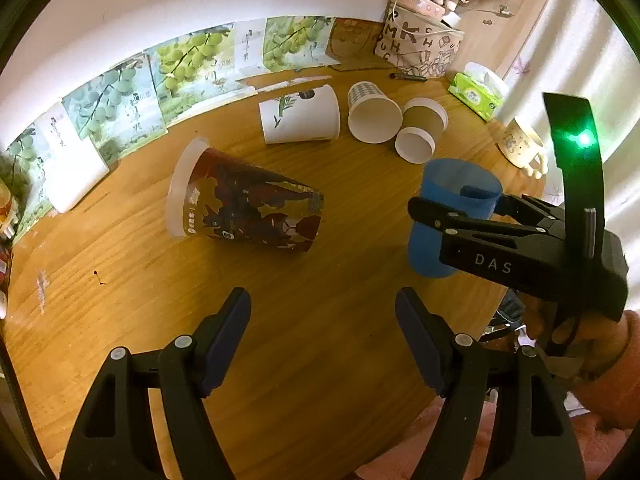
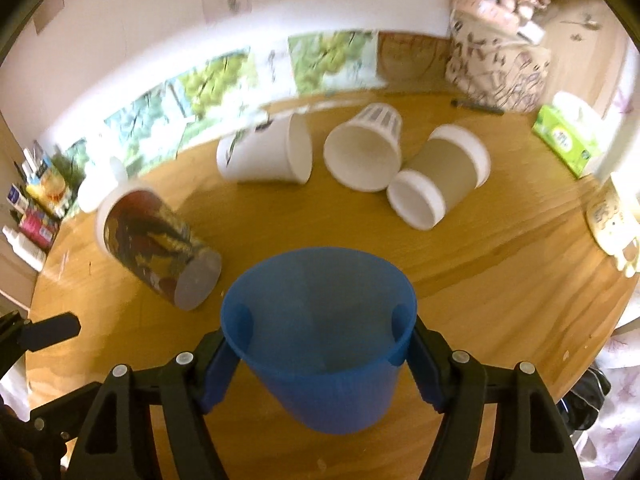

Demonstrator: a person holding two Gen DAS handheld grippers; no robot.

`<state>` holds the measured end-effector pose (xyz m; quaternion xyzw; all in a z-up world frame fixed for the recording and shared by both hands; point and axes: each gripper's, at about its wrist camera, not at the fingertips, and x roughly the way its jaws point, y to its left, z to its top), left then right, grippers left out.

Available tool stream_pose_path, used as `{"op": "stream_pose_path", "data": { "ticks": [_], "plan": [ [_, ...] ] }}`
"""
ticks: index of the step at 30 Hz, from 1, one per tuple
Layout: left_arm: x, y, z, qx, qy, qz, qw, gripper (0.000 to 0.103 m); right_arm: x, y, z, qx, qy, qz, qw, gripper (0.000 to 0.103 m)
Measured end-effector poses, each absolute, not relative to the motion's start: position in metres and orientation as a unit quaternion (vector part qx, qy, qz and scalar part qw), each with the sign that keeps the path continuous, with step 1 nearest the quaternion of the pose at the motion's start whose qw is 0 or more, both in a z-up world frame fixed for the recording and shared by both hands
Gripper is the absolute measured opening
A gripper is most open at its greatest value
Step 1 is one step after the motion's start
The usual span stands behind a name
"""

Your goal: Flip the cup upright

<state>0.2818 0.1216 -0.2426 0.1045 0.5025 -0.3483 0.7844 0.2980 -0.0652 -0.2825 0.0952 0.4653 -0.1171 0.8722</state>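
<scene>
While clamped in the right tool (image 2: 320, 344), translucent blue tapered plastic cup (image 2: 320, 360); left tool (image 1: 323, 336) wide apart.

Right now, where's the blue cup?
The blue cup is clamped mouth-up in the right gripper near the table's front edge, right of the toppled red cup.

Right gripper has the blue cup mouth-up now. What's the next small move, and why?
Probably lower it straight down and let go. The right gripper is shut on the blue cup near its rim, mouth up; in the left wrist view the cup seems held over the table near its edge, though base contact is unclear. The left gripper is open, holding nothing.
</scene>
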Motion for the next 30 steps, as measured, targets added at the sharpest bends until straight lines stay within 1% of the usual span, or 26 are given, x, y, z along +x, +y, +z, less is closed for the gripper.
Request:
{"op": "stream_pose_path", "data": {
  "ticks": [3, 9, 13, 18, 24, 30],
  "plan": [
    [0.281, 0.122, -0.242, 0.109, 0.5, -0.347, 0.786, 0.078, 0.293, -0.063, -0.281, 0.075, 0.426, -0.123, 0.893, 0.074],
    [0.277, 0.123, -0.241, 0.121, 0.497, -0.345, 0.787, 0.078, 0.273, -0.06, -0.277, 0.071, 0.347, -0.117, 0.928, 0.074],
    [0.275, 0.124, -0.241, 0.128, 0.496, -0.346, 0.786, 0.078, 0.265, -0.06, -0.28, 0.07, 0.313, -0.121, 0.939, 0.074],
    [0.272, 0.122, -0.242, 0.144, 0.498, -0.345, 0.783, 0.078, 0.263, -0.054, -0.289, 0.055, 0.301, -0.122, 0.944, 0.074],
    [0.265, 0.123, -0.24, 0.157, 0.491, -0.345, 0.784, 0.078, 0.261, -0.05, -0.297, 0.061, 0.304, -0.117, 0.944, 0.074],
    [0.265, 0.126, -0.24, 0.152, 0.492, -0.342, 0.786, 0.078, 0.259, -0.044, -0.303, 0.04, 0.311, -0.111, 0.943, 0.074]
  ]
}}
